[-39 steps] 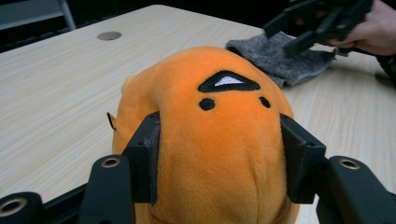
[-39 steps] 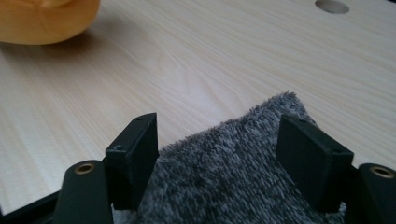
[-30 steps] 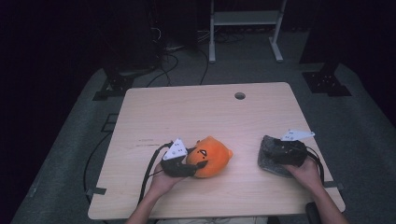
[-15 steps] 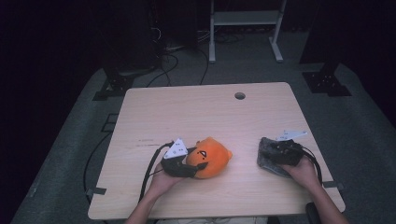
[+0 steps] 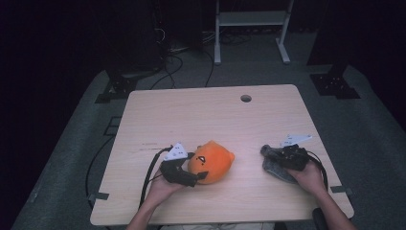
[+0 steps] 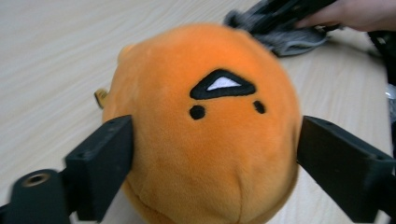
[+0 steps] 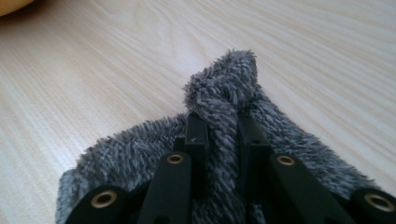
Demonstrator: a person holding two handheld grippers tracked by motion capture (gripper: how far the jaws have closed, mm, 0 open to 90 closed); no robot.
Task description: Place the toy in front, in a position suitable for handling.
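Right gripper (image 7: 219, 126) pinching a raised fold of grey cloth (image 7: 224, 93), flat at right on table (image 5: 191, 110). Left gripper (image 6: 215, 154), just spreading, straddling orange plush (image 6: 205, 121) mid-table; left pad touching, right apart. Cloth well right of plush.

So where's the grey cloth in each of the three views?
High view: the grey cloth lies right of centre, under the right gripper.
Left gripper view: top right, behind the orange plush, under a hand.
Right gripper view: bottom centre, a fold pinched between the jaws.
Shared landmark: the orange plush, a sliver at the top left corner of the right gripper view.
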